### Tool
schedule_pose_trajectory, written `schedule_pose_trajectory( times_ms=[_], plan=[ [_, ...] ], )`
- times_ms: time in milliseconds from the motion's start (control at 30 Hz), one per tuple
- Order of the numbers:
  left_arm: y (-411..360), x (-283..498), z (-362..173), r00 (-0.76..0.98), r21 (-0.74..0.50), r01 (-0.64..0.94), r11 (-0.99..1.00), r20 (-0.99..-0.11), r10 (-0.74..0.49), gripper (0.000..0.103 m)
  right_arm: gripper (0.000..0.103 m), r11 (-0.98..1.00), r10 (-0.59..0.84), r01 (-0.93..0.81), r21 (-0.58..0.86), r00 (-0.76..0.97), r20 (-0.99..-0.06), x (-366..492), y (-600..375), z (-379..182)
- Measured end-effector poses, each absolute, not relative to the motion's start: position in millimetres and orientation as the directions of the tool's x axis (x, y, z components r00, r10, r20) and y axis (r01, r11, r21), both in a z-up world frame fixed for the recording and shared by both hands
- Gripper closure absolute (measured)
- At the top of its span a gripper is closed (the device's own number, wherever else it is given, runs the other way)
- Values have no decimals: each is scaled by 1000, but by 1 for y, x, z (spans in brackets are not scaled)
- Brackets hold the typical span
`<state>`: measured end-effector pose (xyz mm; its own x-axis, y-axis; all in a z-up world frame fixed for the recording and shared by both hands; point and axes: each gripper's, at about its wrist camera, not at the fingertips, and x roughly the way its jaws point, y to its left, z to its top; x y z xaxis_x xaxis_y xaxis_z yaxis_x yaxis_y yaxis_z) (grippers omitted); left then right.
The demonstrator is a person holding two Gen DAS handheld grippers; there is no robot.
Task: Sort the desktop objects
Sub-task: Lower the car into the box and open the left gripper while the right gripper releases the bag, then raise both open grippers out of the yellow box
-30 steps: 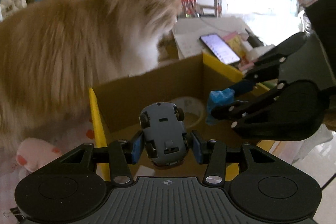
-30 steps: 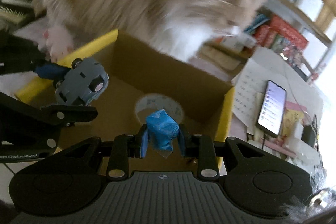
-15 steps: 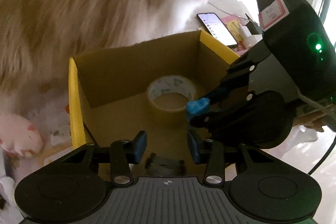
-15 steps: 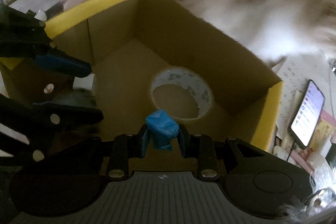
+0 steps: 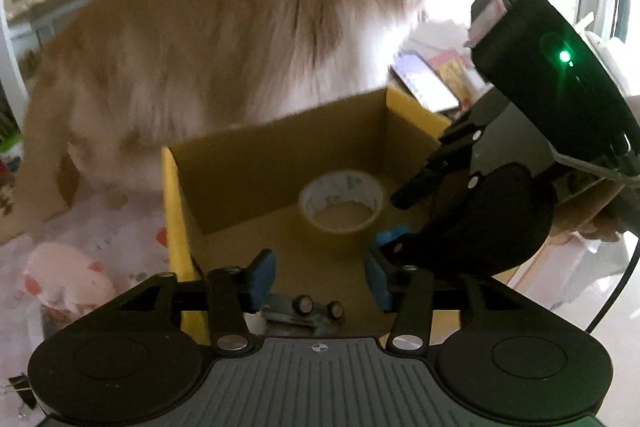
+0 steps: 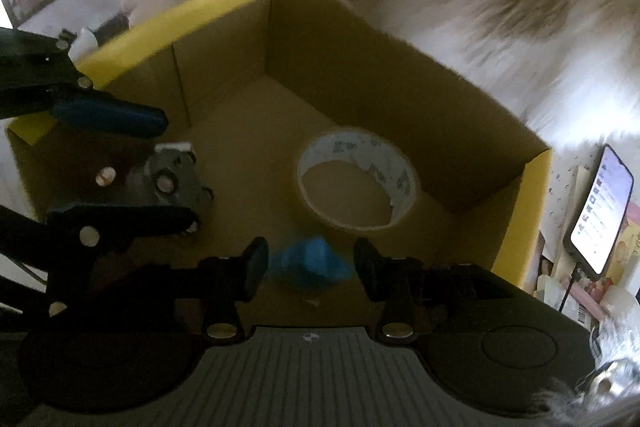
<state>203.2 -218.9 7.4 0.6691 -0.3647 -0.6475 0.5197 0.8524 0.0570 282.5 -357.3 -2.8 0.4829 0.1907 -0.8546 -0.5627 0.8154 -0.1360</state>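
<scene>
Both my tools hanging over the box, nothing gripped

Small grey toy car (image 6: 172, 183) lies wheels-up on the floor of the yellow-edged brown cardboard box (image 6: 400, 83), by its left wall, and the crumpled blue wad (image 6: 310, 261) sits loose between my right tool's (image 6: 308, 265) spread fingers, blurry, so I can't tell if it's touching the bottom. My left tool (image 5: 318, 277) is wide apart too, right above the car. A roll of tan packing tape (image 5: 341, 197) lies flat mid-box. A fluffy orange-and-white cat (image 5: 224, 47) stands behind the far wall, with a lit smartphone (image 6: 602, 207) on the surface just beside the box.
</scene>
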Motion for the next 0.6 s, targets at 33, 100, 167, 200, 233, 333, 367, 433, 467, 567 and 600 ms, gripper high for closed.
schedule_pose_trajectory(
  times_ms=[33, 100, 167, 200, 233, 333, 367, 433, 467, 567, 600],
  plan=[
    [-217, 199, 11, 679, 56, 517, 854, -634, -370, 46, 53, 819, 192, -556, -141, 498, -846, 279, -358, 1],
    [-212, 192, 18, 699, 52, 508, 860, -608, -377, 41, 51, 831, 199, -536, -148, 534, -822, 272, -362, 10],
    [-208, 185, 27, 717, 50, 497, 866, -585, -379, 38, 48, 849, 210, -509, -140, 569, -795, 264, -366, 20],
    [-208, 184, 31, 725, 47, 493, 869, -575, -380, 36, 48, 860, 213, -492, -134, 586, -782, 260, -368, 25],
    [-206, 181, 34, 732, 44, 488, 872, -564, -382, 34, 48, 872, 211, -471, -134, 609, -765, 256, -370, 28],
    [-199, 176, 41, 757, 30, 468, 883, -531, -382, 29, 48, 895, 194, -417, -159, 685, -703, 238, -372, 39],
    [-197, 173, 44, 765, 25, 460, 888, -519, -381, 27, 47, 902, 185, -398, -168, 708, -682, 232, -371, 42],
    [-191, 166, 47, 781, 18, 444, 896, -499, -377, 21, 47, 914, 164, -360, -186, 748, -643, 220, -371, 47],
    [-188, 163, 49, 790, 16, 435, 900, -486, -373, 19, 46, 922, 151, -336, -192, 769, -621, 215, -372, 50],
    [-182, 155, 52, 814, 25, 416, 909, -457, -360, 18, 42, 952, 111, -251, -177, 819, -564, 199, -376, 56],
    [-179, 152, 52, 818, 29, 413, 910, -451, -357, 17, 42, 961, 101, -225, -162, 829, -550, 196, -377, 59]
  ],
)
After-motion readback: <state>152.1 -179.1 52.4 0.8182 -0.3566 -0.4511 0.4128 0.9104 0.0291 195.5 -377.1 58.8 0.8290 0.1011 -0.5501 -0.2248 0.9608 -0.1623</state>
